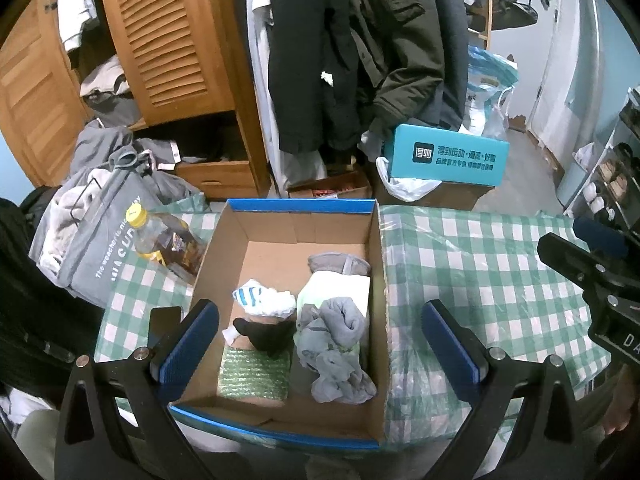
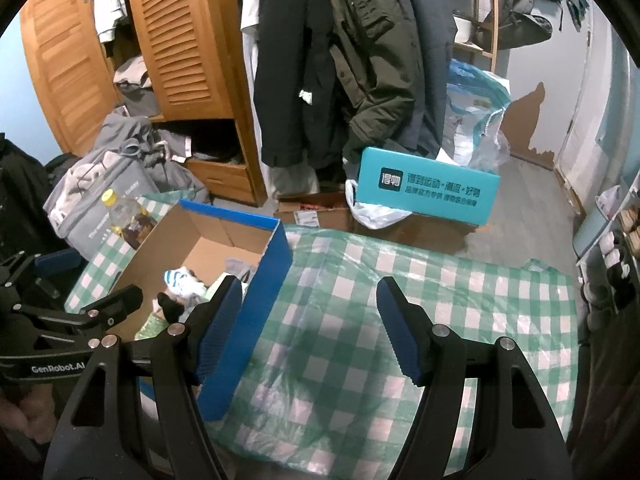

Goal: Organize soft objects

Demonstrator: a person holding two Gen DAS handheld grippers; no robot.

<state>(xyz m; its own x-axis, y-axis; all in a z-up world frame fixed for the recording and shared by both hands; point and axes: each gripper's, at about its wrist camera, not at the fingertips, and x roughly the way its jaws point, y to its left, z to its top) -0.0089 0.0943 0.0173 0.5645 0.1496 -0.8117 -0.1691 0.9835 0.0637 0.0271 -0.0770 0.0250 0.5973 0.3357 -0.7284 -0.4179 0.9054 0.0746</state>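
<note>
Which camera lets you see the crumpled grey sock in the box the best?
The left wrist view. It looks down into the cardboard box, so the whole grey sock shows, lying by the box's right wall. In the right wrist view the box's blue wall and a gripper finger hide it; only the striped sock and black sock show.

The cardboard box (image 1: 376, 280) stands open-topped on the surface (image 1: 480, 272), its 4 walls barring any level way in; its back-left floor lies bare, while socks (image 1: 332, 344) crowd the front; a bottle (image 1: 160, 240) leans just beside its left wall; right of the box the checked surface lies clear to its far edge.
</note>
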